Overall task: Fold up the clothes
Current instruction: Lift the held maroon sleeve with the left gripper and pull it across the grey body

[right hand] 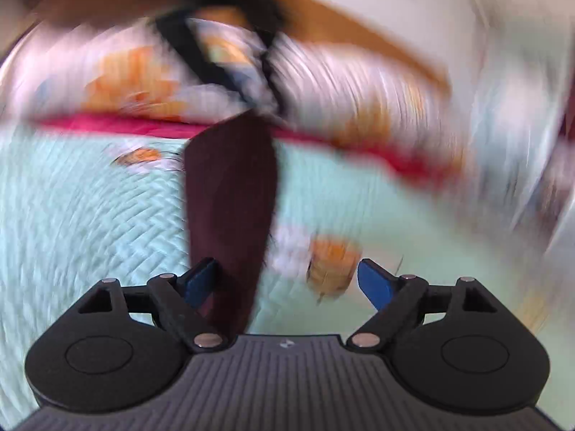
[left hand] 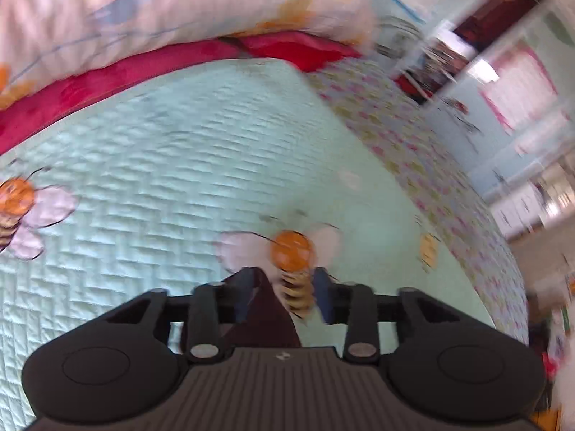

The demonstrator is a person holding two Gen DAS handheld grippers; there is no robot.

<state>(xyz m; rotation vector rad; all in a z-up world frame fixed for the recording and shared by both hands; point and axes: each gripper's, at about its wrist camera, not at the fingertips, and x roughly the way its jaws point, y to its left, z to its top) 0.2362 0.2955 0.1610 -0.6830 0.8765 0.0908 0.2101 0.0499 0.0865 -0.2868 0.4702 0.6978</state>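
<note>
In the left wrist view, the left gripper hangs over a bed covered by a mint quilted bedspread with bee pictures. A piece of dark maroon cloth comes up between its fingers, close to the left one. The jaws stand a little apart, and a printed bee shows through the gap on the right side, so I cannot tell if they really pinch the cloth or if it only passes between them. At the far side lies a red blanket, and on it a pale pillow with orange flowers.

In the right wrist view, the right gripper has its jaws widely released, the two blue pads well apart. The same maroon cloth hangs as a long narrow strip in front of it, next to the left pad and reaching up toward the far side, where something dark holds or meets it; blur hides what.

The strip hangs straight and off the bed, so I judge the garment is lifted to let it fall flat before laying it down. The picture is strongly blurred, so both grippers are probably moving fast.
</note>
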